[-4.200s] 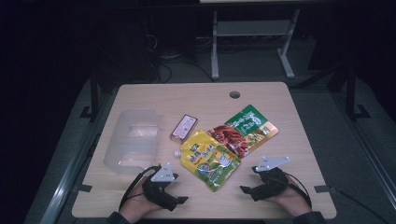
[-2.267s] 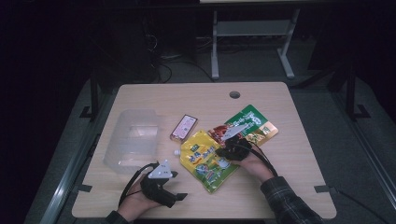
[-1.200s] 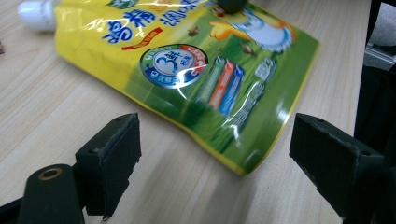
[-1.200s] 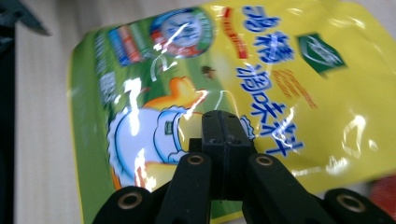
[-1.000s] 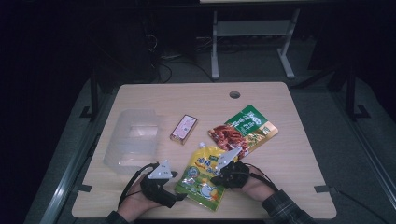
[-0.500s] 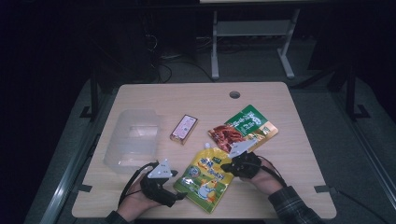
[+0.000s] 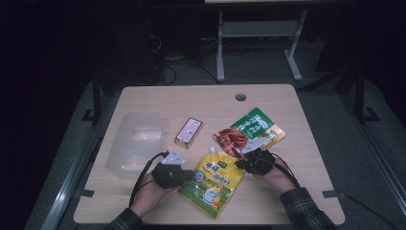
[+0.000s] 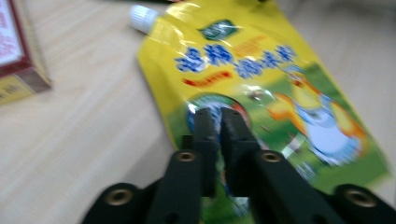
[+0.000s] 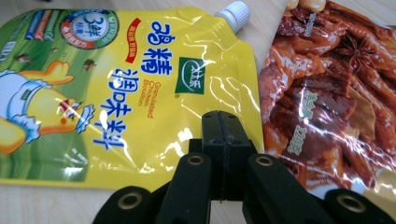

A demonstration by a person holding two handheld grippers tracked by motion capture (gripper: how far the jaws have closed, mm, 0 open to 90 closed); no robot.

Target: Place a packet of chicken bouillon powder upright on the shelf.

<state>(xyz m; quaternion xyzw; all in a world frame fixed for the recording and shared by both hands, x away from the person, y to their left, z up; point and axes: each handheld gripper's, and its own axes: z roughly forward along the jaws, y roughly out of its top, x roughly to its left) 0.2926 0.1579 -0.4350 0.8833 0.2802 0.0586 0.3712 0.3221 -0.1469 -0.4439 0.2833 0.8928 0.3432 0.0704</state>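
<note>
Yellow pouch lies diagonally, spout toward far-left.

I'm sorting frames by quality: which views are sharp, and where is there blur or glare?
High view: dim, dark surround, lit table. Left gripper view: motion-blurred, the yellow spouted pouch smeared, its print unreadable. Right gripper view: sharp, print legible, glare streaks on the pouch and on the brown snack bag.

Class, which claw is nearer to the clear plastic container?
Left. The left claw sits just beside the clear plastic container; the right claw lies farther off, beyond the yellow pouch.
</note>
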